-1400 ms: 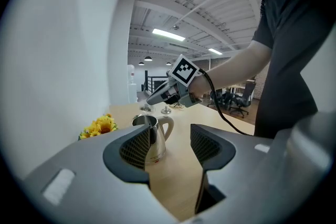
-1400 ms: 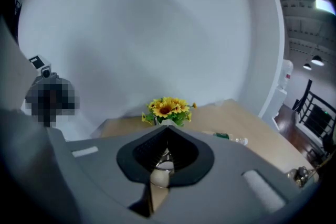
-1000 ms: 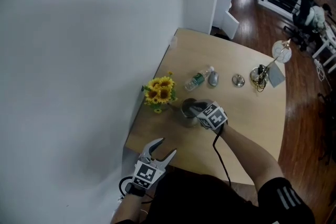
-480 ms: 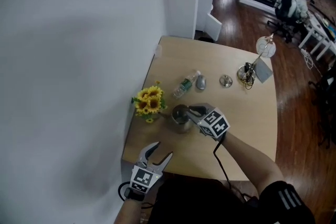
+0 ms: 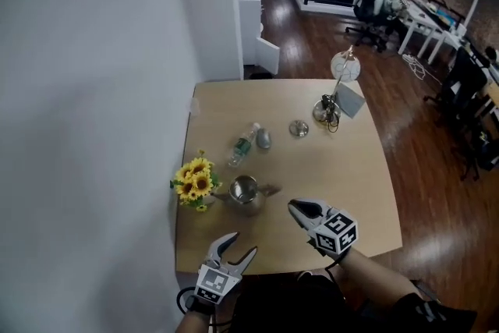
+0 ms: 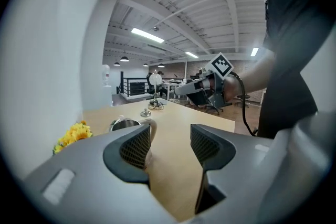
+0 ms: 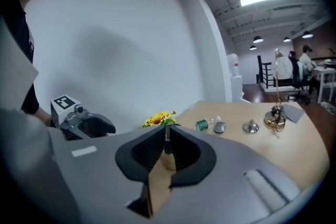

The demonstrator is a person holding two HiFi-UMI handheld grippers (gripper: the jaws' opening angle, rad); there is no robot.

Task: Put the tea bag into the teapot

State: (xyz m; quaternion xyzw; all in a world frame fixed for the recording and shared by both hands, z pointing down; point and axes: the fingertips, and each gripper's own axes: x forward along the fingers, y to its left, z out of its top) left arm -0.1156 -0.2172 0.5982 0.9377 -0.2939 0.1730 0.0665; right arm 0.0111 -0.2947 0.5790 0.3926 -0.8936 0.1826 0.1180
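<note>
The steel teapot (image 5: pixel 245 195) stands with its top uncovered near the table's left side; it also shows as the teapot (image 6: pixel 125 124) past my left jaw. No tea bag shows in any view. My right gripper (image 5: pixel 295 206) hovers to the right of the pot, clear of it. Its jaws have just been closing, and in the right gripper view the right gripper (image 7: pixel 167 135) has its tips meeting with nothing seen between them. My left gripper (image 5: pixel 239 236) waits at the near table edge; there the left gripper (image 6: pixel 168 139) stands open and empty.
Yellow flowers (image 5: pixel 193 182) stand left of the teapot by the wall. Behind it lie a plastic bottle (image 5: pixel 242 143), a mouse (image 5: pixel 263 139) and a small metal lid (image 5: pixel 299 128). A desk lamp (image 5: pixel 335 97) stands at the back right. The wooden table (image 5: pixel 343 175) ends just before me.
My right gripper has drawn back from the teapot's mouth, rightward and toward me, and its jaws have closed. The head view has swung, and the left gripper stays at the near edge.
</note>
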